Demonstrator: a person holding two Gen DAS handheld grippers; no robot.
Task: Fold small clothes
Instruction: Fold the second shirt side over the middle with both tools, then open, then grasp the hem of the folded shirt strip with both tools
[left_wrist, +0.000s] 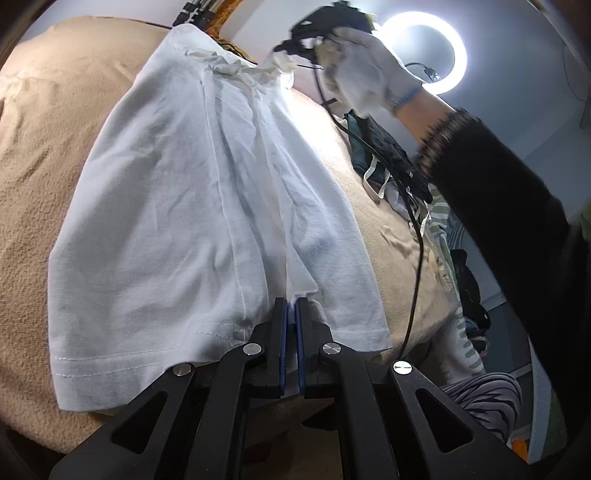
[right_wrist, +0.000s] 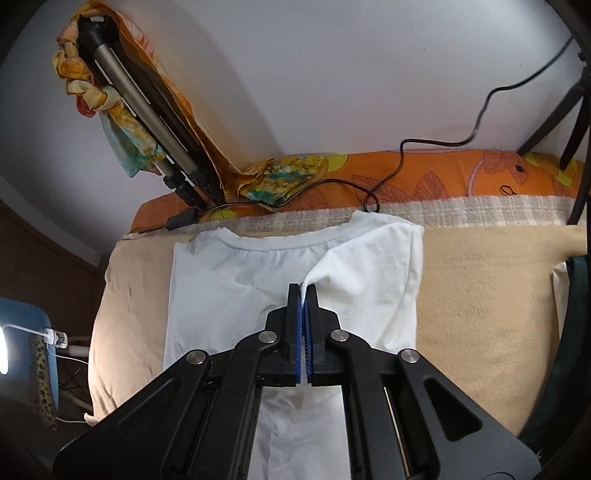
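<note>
Left gripper (left_wrist: 291, 306), at six o'clock, pinches the white shirt (left_wrist: 177, 206) on the tan blanket (left_wrist: 44, 147); right gripper (right_wrist: 304, 295) clamps its fold. Uneven pulling risks slippage, bunching.

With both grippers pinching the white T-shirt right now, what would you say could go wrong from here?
1. Each pinch is thin: the left gripper holds only a narrow ridge of the white cotton T-shirt near its hem, and the right gripper a small peak by the sleeve, so the fabric may slip out.
2. The black cable trails from the gloved right hand beside the shirt and might snag it.
3. Lifting could drag the beige fleece blanket.
</note>
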